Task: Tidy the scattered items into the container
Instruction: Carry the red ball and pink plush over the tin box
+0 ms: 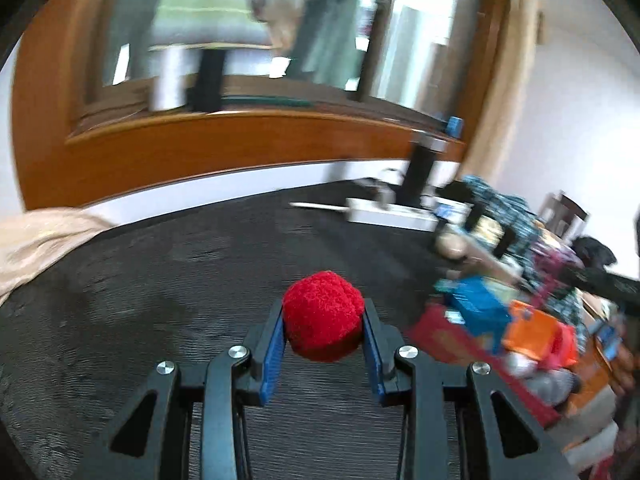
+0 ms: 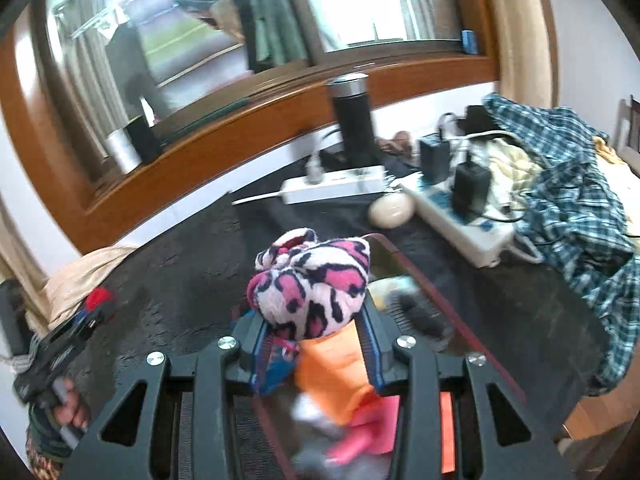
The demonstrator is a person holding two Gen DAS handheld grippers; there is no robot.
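My left gripper (image 1: 323, 322) is shut on a fuzzy red ball (image 1: 322, 316), held above the dark tabletop (image 1: 160, 300). To its right lies the red-rimmed container (image 1: 436, 334), full of colourful items. In the right wrist view my right gripper (image 2: 316, 326) is shut on a pink, white and black patterned cloth bundle (image 2: 314, 284), held over the container (image 2: 416, 268), where orange (image 2: 336, 376) and pink (image 2: 360, 436) items lie. The left gripper with the red ball (image 2: 98, 298) shows at far left, with a hand (image 2: 70, 404) on its handle.
A white power strip (image 2: 336, 188) and a second strip with black adapters (image 2: 464, 216) lie at the back beside a black flask (image 2: 354, 120). A cream egg-shaped object (image 2: 390, 210) sits near them. A blue plaid shirt (image 2: 576, 200) covers the right side. Beige cloth (image 1: 44, 240) lies left.
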